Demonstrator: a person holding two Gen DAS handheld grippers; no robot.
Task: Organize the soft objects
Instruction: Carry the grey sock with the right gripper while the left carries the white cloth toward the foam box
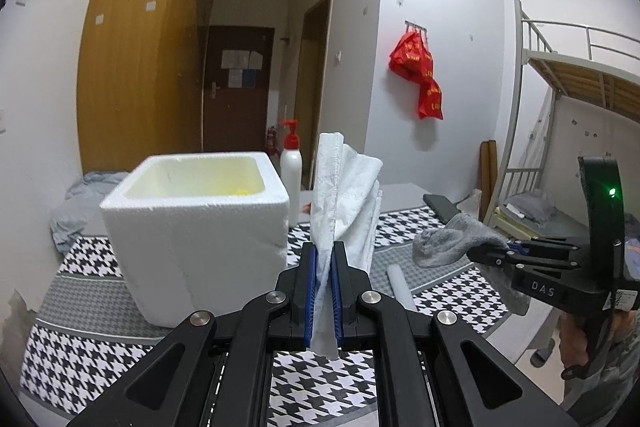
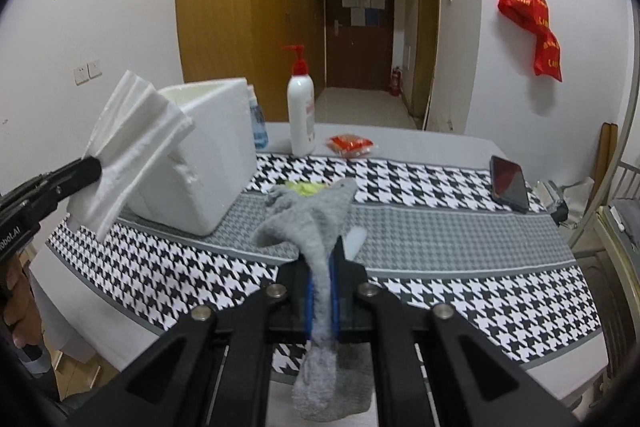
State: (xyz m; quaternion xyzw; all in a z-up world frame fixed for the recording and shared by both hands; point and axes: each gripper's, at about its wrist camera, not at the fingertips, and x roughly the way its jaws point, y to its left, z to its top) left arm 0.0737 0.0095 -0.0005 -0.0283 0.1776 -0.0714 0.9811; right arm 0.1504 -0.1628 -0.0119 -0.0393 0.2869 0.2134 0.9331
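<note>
The left gripper [image 1: 324, 291] is clamped on a white cloth [image 1: 348, 195] — quilted, stitched along one edge, folded into loose pleats that stand upright above the blue pads, just beside the white foam box [image 1: 200, 239]. The right gripper [image 2: 322, 303] is clamped on a grey sock [image 2: 308, 223] — fuzzy and limp, its toe end flopped forward above the houndstooth tablecloth [image 2: 460, 235], its cuff hanging behind the jaws.

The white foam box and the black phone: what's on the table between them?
In the right wrist view, between the foam box and the phone: a lotion pump bottle, a red snack packet and something yellow.
</note>
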